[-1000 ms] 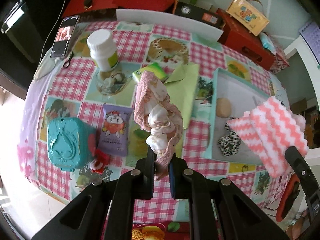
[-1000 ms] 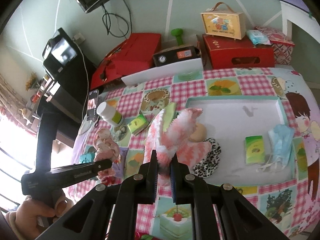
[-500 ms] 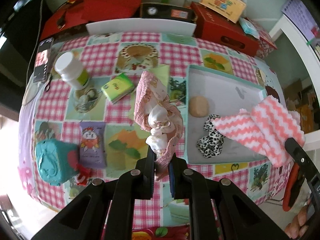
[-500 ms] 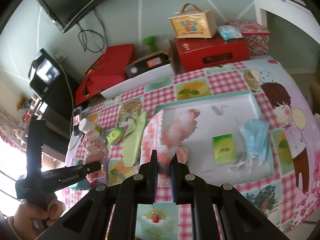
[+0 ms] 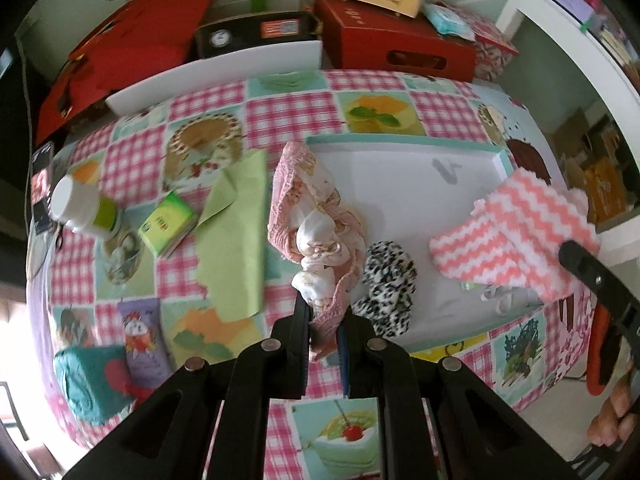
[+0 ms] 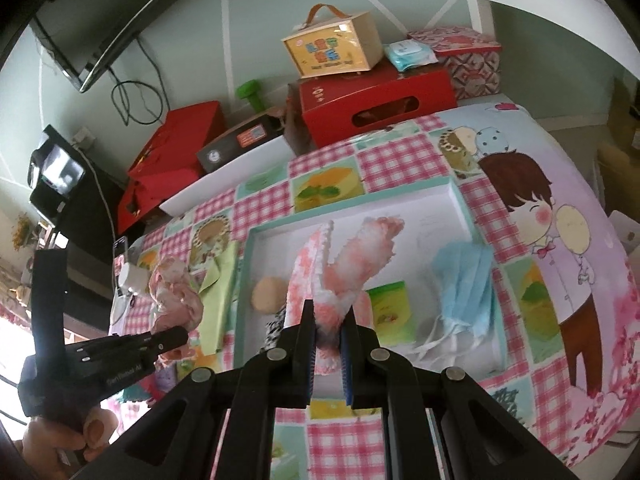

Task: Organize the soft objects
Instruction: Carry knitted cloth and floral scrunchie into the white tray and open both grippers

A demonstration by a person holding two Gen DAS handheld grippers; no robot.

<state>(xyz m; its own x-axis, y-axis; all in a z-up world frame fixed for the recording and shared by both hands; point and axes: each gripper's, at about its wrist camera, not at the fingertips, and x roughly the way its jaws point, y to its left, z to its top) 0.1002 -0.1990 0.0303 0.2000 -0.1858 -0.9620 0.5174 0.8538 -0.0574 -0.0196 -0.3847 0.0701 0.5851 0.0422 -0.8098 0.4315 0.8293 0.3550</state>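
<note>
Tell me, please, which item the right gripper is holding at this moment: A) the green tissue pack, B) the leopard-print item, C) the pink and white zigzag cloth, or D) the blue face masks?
C: the right gripper is shut on the pink and white zigzag cloth, which sticks up from between its fingers, while the blue face masks, the leopard-print item and the green tissue pack lie in the tray.

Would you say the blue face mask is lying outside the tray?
No, the blue face mask lies inside the tray, beside the green packet.
</note>
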